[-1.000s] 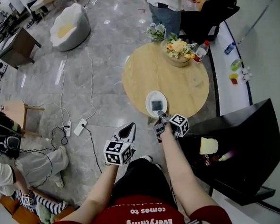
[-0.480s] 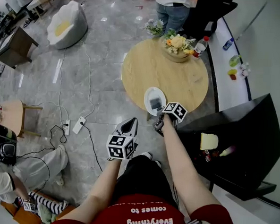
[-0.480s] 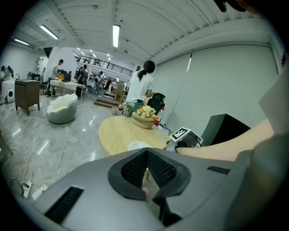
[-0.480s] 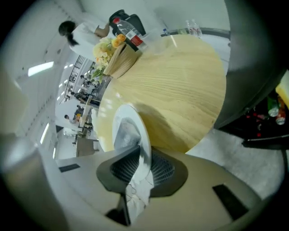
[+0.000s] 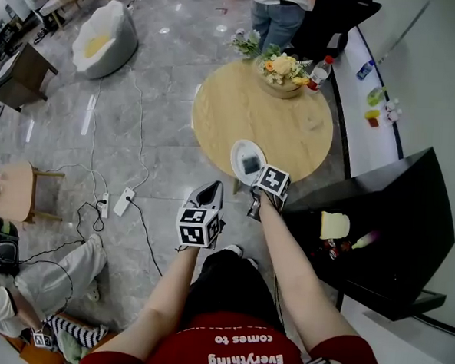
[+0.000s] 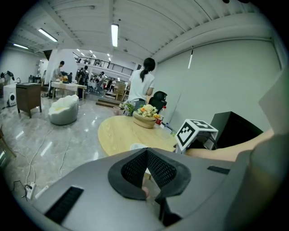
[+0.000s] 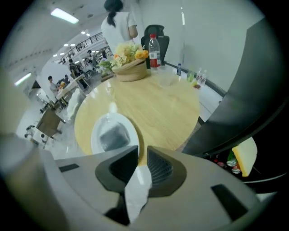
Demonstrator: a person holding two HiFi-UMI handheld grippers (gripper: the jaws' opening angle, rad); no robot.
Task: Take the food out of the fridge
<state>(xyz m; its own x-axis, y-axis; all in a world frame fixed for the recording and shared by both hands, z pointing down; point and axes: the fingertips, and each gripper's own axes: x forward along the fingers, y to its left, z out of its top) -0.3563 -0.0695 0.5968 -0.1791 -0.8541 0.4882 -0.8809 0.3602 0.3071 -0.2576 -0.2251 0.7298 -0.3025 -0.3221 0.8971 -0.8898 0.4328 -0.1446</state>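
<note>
2 grippers hang at the near edge of the tabletop, with 1 item of food apparently out of the fridge already.
The grey left gripper (image 6: 146, 153) is closed on nothing. Ahead, a dark grey slab of food (image 5: 251, 165) lies on a white oval plate (image 5: 240, 149) on the round pale-wood tabletop (image 5: 240, 109). The right gripper (image 7: 142, 153) hovers just short of the plate, its jaws opening with a white scrap (image 7: 135, 194) loose between them. That delivery looks finished. The next move is probably a turn right to the open black fridge (image 5: 411, 196), where a yellow wedge (image 5: 334, 225) waits. The floor is grey marble (image 5: 139, 118) with trailing cables, and a flower basket (image 5: 280, 69) stands at the tabletop's far side.
</note>
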